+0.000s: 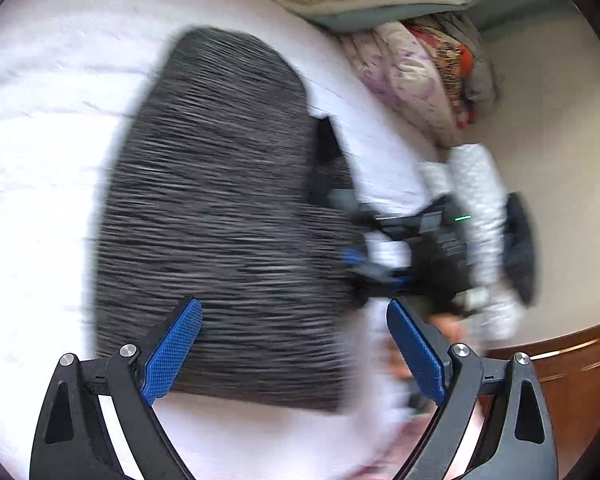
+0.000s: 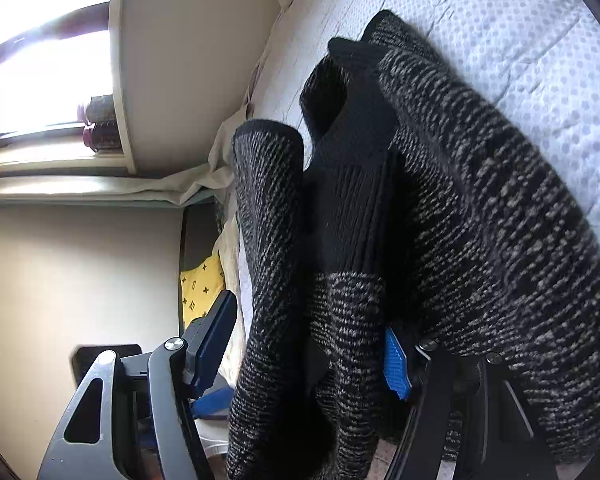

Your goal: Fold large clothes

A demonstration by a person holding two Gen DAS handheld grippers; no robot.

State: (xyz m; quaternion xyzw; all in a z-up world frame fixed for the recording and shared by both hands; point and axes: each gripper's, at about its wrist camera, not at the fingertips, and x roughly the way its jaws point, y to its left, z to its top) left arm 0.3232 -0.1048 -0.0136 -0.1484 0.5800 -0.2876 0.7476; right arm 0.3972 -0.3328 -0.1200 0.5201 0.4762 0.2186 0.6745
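White bedding on the bed (image 1: 40,128) is carrying our partly folded sweater (image 1: 220,208) ahead of the empty, wide-apart left tongs (image 1: 294,354), while the right tongs (image 2: 312,344) are straddling its draped sleeve unclamped, leaving final folds.

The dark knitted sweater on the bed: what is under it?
Under the dark knitted sweater lies the white bed cover, showing all around it. What lies beneath its middle is covered. In the right wrist view its folds drape over one side of the right gripper.
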